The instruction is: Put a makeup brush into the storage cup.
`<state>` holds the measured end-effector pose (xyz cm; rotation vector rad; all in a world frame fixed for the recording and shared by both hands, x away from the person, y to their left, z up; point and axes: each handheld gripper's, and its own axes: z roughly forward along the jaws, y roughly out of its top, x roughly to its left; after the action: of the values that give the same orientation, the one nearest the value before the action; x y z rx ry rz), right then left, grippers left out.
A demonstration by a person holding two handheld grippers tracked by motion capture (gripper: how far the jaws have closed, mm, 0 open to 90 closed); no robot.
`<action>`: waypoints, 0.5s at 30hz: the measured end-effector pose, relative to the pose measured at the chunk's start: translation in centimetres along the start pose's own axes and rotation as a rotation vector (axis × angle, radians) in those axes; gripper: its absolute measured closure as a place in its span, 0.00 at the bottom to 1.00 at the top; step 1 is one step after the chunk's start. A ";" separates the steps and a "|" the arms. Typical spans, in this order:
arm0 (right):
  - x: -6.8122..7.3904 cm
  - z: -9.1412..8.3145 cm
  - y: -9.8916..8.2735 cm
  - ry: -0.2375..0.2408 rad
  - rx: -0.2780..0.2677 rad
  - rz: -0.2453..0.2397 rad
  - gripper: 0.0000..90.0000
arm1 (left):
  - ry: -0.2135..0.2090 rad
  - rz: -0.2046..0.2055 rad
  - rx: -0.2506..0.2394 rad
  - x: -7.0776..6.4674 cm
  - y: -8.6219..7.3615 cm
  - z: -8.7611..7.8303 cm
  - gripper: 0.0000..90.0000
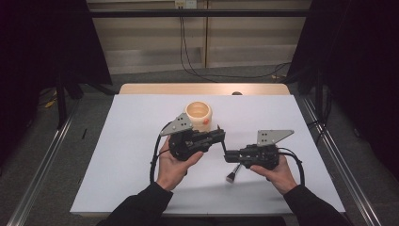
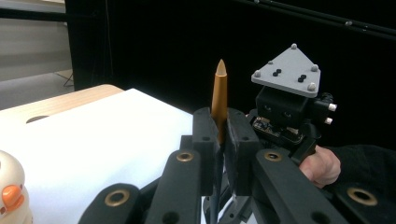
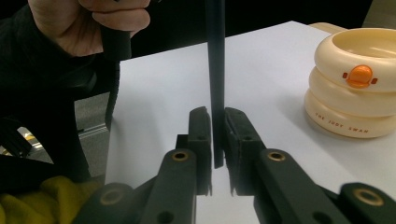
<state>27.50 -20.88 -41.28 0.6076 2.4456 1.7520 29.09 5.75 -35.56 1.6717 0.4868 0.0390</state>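
A thin brush [image 1: 231,176] with a dark handle stands nearly upright over the white table [image 1: 117,155], bristles down. My left gripper [image 1: 221,135] reaches in from the left and is shut on the upper handle. In the left gripper view the brush's gold pointed tip [image 2: 219,93] rises from between the jaws of the left gripper [image 2: 219,128]. My right gripper [image 1: 227,157] comes from the right, lower down, shut on the same handle. In the right gripper view the dark handle [image 3: 215,60] runs straight up out of the right gripper [image 3: 217,128].
A cream ringed cup with an orange duck bill [image 1: 198,115] stands just behind the left gripper; it also appears at the right [image 3: 359,88] and at the lower left [image 2: 11,191]. A wooden strip [image 1: 202,88] edges the table's back. Dark curtains flank both sides.
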 end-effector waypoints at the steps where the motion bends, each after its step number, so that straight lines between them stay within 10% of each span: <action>1: 0.0 0.0 0.0 0.003 -0.001 0.002 0.86 | -0.010 -0.017 -0.007 0.1 0.0 0.0 0.93; 15: 0.0 -0.2 0.1 -0.044 -0.046 0.029 0.38 | 0.021 0.007 0.015 0.2 -0.1 0.0 0.93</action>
<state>27.49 -21.00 -41.08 0.6724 2.3720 1.7803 29.25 5.87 -35.66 1.6888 0.4988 0.0585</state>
